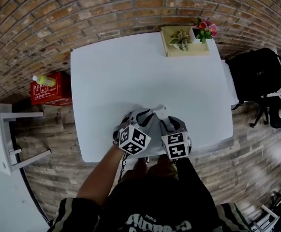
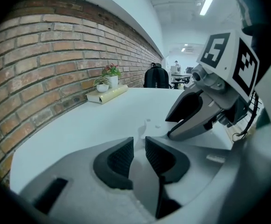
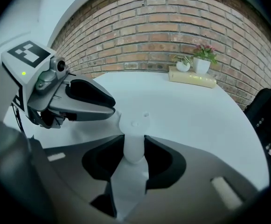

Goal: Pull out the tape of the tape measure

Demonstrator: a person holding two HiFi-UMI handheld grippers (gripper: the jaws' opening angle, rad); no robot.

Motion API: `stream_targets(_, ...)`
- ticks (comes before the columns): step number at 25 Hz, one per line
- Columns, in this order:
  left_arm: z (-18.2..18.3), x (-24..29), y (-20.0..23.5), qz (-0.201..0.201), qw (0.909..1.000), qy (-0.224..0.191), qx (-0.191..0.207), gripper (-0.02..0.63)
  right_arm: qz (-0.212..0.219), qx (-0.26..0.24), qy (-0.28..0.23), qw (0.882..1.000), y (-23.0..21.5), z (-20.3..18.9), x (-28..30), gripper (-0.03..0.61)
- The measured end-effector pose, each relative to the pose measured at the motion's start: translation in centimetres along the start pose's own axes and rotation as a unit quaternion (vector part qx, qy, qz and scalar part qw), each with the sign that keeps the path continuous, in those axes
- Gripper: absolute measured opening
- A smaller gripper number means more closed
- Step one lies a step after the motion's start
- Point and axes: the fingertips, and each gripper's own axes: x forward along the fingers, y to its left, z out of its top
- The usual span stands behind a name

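Note:
The tape measure (image 1: 159, 111) is small and white and sits on the white table (image 1: 111, 71) near its front edge, hard to pick out against the top. My right gripper (image 3: 134, 146) is shut on its round white body (image 3: 134, 134), and the pads press on both sides. My left gripper (image 2: 139, 146) comes in from the left, its jaws nearly together on a thin white piece (image 2: 142, 130) of the same thing. In the head view the left gripper (image 1: 144, 114) and right gripper (image 1: 166, 121) meet tip to tip at the tape measure.
A pale block (image 1: 184, 41) with a small potted plant and a flower pot (image 1: 205, 29) stands at the table's far right corner. A black bag on a chair (image 1: 254, 74) is to the right. A red box (image 1: 51, 88) lies on the floor at the left.

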Motion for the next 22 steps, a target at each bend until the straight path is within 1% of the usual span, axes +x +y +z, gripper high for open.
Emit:
stream_targets(4, -0.1, 0.6, -0.2, -0.009, 0.9996, 0.013, 0.022, 0.089, 0.002, -0.011, 0.000, 1.000, 0.2, 0.1, 0.1, 0.150)
stream_targets(7, -0.2, 1.2, -0.6, -0.020, 0.9981, 0.027, 0.051, 0.089, 0.003, -0.019, -0.001, 1.000, 0.2, 0.1, 0.2, 0.150)
stream_targets(9, -0.2, 1.4, -0.9, -0.026, 0.9971, 0.033, 0.064, 0.066, 0.003, -0.014, -0.002, 1.000, 0.1, 0.0, 0.2, 0.150)
stream_targets(12, -0.2, 1.6, -0.9, -0.028, 0.9974, 0.037, 0.055, 0.046, 0.017, -0.007, -0.004, 1.000, 0.3, 0.0, 0.0, 0.153)
stream_targets(13, -0.2, 1.6, -0.9, -0.029, 0.9976, 0.038, 0.050, 0.044, 0.026, -0.007, -0.008, 1.000, 0.5, 0.1, -0.2, 0.166)
stream_targets(14, -0.2, 1.7, -0.9, -0.030, 0.9976, 0.040, 0.048, 0.043, 0.034, -0.008, -0.015, 0.999, 0.7, 0.2, -0.5, 0.210)
stream_targets(15, -0.1, 1.7, -0.9, -0.031, 0.9976, 0.042, 0.047, 0.043, 0.037, -0.008, -0.026, 0.999, 0.8, 0.5, -0.9, 0.221)
stream_targets(18, -0.1, 1.8, -0.9, -0.034, 0.9973, 0.043, 0.048, 0.041, 0.034, -0.001, -0.061, 0.998, 0.2, 1.5, -1.8, 0.219)
stream_targets(22, -0.1, 1.7, -0.9, -0.036, 0.9973, 0.044, 0.048, 0.041, 0.039, -0.029, -0.078, 0.996, -0.1, 3.2, -1.1, 0.219)
